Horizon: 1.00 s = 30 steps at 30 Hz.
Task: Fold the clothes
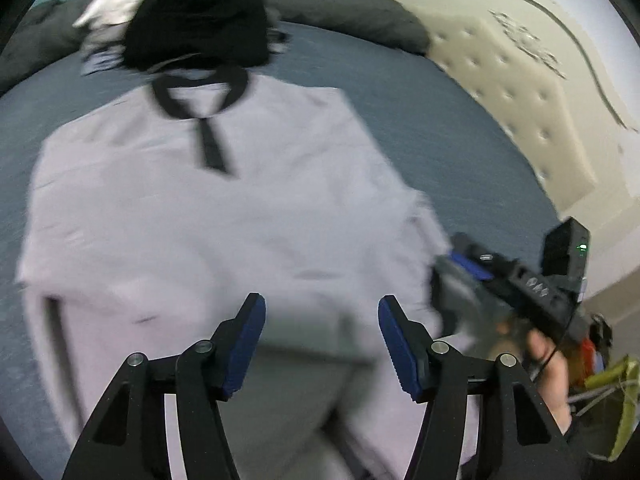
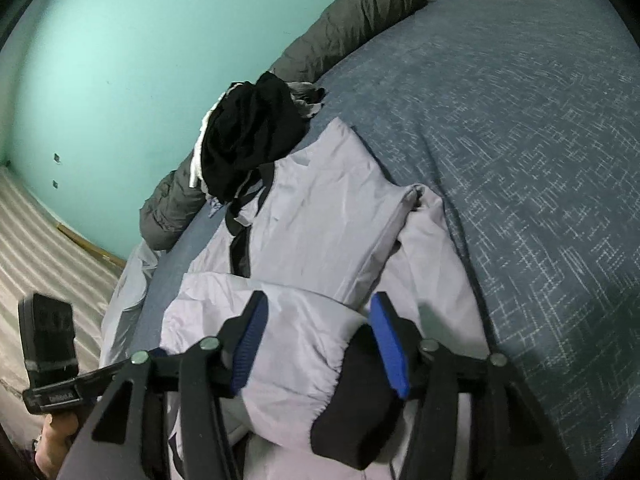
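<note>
a pale lilac jacket [image 1: 192, 208] with a black collar [image 1: 200, 92] lay face up on the blue-grey bed [image 1: 440, 120], its collar end toward a dark pile of other clothes [image 1: 196, 20] near the rolled grey duvet [image 2: 360, 12]. one sleeve was already folded across the body, so its black cuff [image 2: 356, 396] rested near the hem.

the left tool [image 1: 322, 340] hovered over the lower part of the jacket, jaws apart with nothing between them; the view was blurred, so whether its tips touched cloth could not be told. the right tool [image 2: 316, 340] sat low over the folded sleeve, jaws about half open astride the puffy sleeve end, the cuff just under the right-hand pad. the pads did not seem to press the fabric, so it looked like no grip.

the step in hand seemed to be settling that sleeve and readying the next fold. to do it well, each tool should probably pinch the slippery padded fabric at the hem corners, through all layers, and lift both sides evenly toward the collar. a shallow bite would likely slip, and dragging could undo the sleeve fold.
</note>
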Tool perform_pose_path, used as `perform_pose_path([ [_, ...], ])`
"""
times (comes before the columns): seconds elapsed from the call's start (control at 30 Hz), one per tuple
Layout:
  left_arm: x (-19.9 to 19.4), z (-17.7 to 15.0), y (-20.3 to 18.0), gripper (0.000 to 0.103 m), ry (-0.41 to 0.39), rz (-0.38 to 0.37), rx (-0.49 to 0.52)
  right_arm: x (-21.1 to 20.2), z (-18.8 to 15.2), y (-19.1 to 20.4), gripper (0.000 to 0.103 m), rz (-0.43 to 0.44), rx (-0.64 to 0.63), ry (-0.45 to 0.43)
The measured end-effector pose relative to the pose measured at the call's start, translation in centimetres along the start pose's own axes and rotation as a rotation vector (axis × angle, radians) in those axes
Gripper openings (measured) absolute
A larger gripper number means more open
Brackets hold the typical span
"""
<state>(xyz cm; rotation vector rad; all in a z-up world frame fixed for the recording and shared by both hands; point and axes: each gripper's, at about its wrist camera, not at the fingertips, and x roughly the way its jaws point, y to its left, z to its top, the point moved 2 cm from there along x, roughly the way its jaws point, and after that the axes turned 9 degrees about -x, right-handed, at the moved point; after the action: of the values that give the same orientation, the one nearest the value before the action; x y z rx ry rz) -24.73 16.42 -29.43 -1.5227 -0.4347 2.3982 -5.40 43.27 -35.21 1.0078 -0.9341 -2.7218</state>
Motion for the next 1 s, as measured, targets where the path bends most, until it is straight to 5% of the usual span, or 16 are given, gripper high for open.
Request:
perform_pose_path([
  [0.33, -3.3, 0.4, 11.4, 0.063, -0.093, 0.223, -0.157, 1.4, -0.9, -0.2, 0.056, -0.142, -0.051, 0.085],
  [0.57, -3.2, 0.4, 17.7, 0.063, -0.104, 0.34, -0.267, 2.1, -1.5, -0.6, 0.056, -0.162, -0.051, 0.133],
  [0.93, -1.5, 1.4, 19.6, 0.063, -0.113, 0.384, -0.25, 1.1, -1.3, -0.7, 0.037, -0.156, -0.04, 0.105],
  [1.0, -1.3, 1.7, 20.2, 0.057, -0.113, 0.386, -0.257, 1.1, -1.3, -0.7, 0.034, -0.143, -0.039, 0.103],
])
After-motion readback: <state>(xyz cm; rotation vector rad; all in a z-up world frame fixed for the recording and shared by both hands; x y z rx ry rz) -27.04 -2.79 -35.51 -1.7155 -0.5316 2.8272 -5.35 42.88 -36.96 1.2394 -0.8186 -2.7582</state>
